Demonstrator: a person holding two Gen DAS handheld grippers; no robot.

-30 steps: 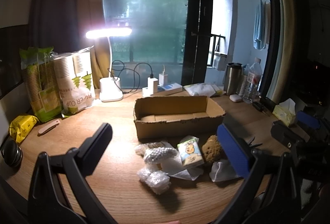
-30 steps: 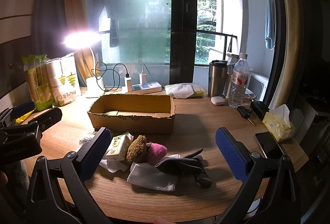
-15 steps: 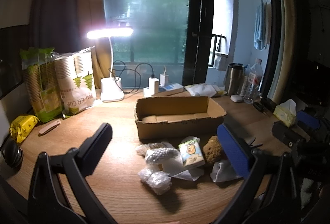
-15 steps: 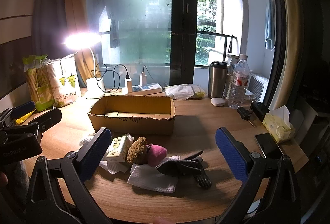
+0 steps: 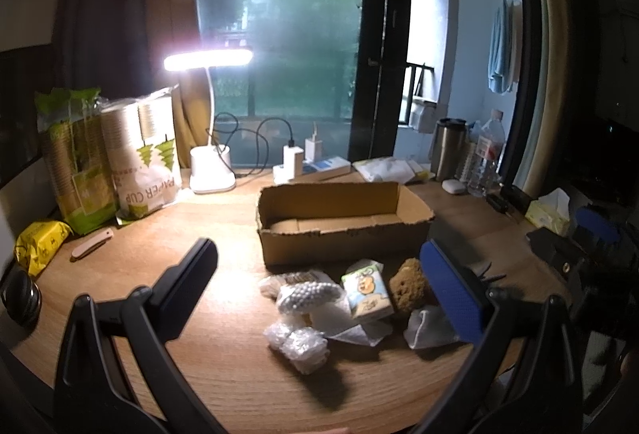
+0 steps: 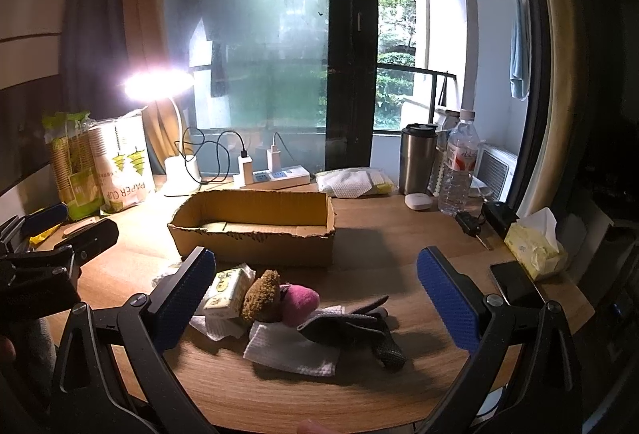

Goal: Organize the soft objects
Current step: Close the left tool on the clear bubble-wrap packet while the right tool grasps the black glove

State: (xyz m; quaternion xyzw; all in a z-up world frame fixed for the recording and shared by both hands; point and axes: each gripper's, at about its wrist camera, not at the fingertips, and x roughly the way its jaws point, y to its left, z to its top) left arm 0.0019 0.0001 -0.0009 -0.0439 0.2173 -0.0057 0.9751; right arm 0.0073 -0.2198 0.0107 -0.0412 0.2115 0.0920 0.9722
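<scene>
An open cardboard box (image 5: 343, 222) (image 6: 255, 230) stands mid-table. In front of it lies a pile of soft things: bubble wrap (image 5: 299, 344), a white bead pouch (image 5: 305, 296), a tissue pack (image 5: 365, 290) (image 6: 227, 294), a brown sponge (image 5: 409, 290) (image 6: 261, 296), a pink sponge (image 6: 299, 304), a white cloth (image 6: 291, 352) and a grey glove (image 6: 355, 326). My left gripper (image 5: 319, 282) is open and empty above the pile's left part. My right gripper (image 6: 315, 294) is open and empty above the pile's right part.
A lit desk lamp (image 5: 209, 170), paper cup packs (image 5: 147, 162), a power strip (image 6: 279, 178), a steel tumbler (image 6: 417, 158), a water bottle (image 6: 457, 162), a tissue box (image 6: 535, 246) and a phone (image 6: 515, 284) ring the wooden table (image 5: 223, 366).
The left view has drifted slightly; the pile and box have not moved. Both grippers stay open.
</scene>
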